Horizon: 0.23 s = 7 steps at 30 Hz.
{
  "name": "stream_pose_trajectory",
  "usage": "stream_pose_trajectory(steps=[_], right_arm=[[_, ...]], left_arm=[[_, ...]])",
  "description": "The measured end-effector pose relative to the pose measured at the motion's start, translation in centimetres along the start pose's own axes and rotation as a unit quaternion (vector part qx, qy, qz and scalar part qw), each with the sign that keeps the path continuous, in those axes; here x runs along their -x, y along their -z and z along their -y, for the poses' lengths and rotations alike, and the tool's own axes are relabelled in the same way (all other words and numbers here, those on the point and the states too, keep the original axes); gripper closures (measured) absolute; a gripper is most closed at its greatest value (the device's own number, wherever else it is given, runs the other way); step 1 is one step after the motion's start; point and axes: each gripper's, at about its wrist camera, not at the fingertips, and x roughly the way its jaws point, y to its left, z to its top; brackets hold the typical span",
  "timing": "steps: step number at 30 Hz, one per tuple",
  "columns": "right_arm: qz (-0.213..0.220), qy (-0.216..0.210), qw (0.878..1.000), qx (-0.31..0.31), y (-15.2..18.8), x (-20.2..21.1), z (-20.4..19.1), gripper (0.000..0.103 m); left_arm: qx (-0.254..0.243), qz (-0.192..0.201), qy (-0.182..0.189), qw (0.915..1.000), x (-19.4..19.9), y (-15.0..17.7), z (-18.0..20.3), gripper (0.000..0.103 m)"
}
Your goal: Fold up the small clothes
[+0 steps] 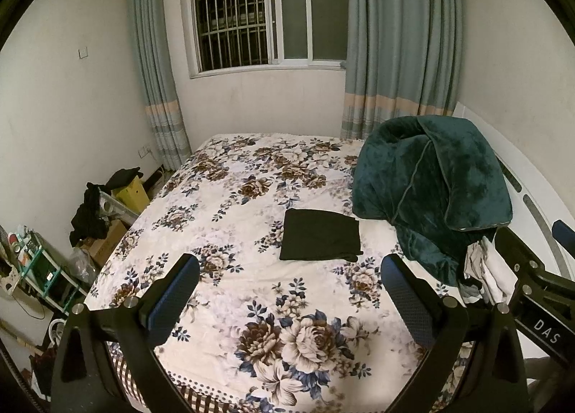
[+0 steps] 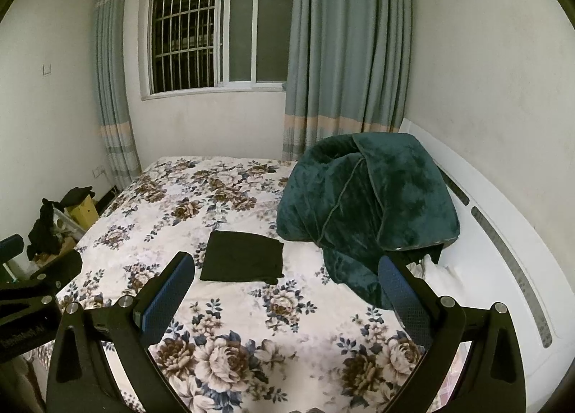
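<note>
A small black garment (image 1: pixel 320 239) lies folded into a flat rectangle on the floral bedsheet (image 1: pixel 251 298), near the middle of the bed. It also shows in the right wrist view (image 2: pixel 242 256). My left gripper (image 1: pixel 291 269) is open and empty, held above the near part of the bed, short of the garment. My right gripper (image 2: pixel 287 271) is open and empty too, beside the left one, also short of the garment. The right gripper's body shows at the right edge of the left wrist view (image 1: pixel 535 290).
A bundled dark green plush blanket (image 1: pixel 431 190) sits at the right of the bed against the white headboard (image 2: pixel 503 251), with white cloth (image 1: pixel 481 269) under it. Boxes, dark clothes (image 1: pixel 90 211) and a shelf (image 1: pixel 39 269) stand on the floor at the left. Window and curtains behind.
</note>
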Motion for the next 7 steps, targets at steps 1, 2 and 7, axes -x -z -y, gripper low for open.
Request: stream_pose_trajectory(steps=[1,2,7], right_arm=[[0.001,0.001,1.000,0.000,0.04,0.06,0.02,0.000],[0.001,0.001,1.000,-0.001,-0.04,-0.10,-0.14,0.000],[0.001,0.001,1.000,0.000,0.15,0.12,0.04,0.000]], left_arm=[[0.000,0.000,0.000,1.0000,0.05,-0.04,-0.02,0.000],[0.000,0.000,0.000,1.0000,0.00,-0.02,0.00,0.000],[-0.001,0.002,0.001,1.0000,-0.05,-0.01,-0.04,0.000]])
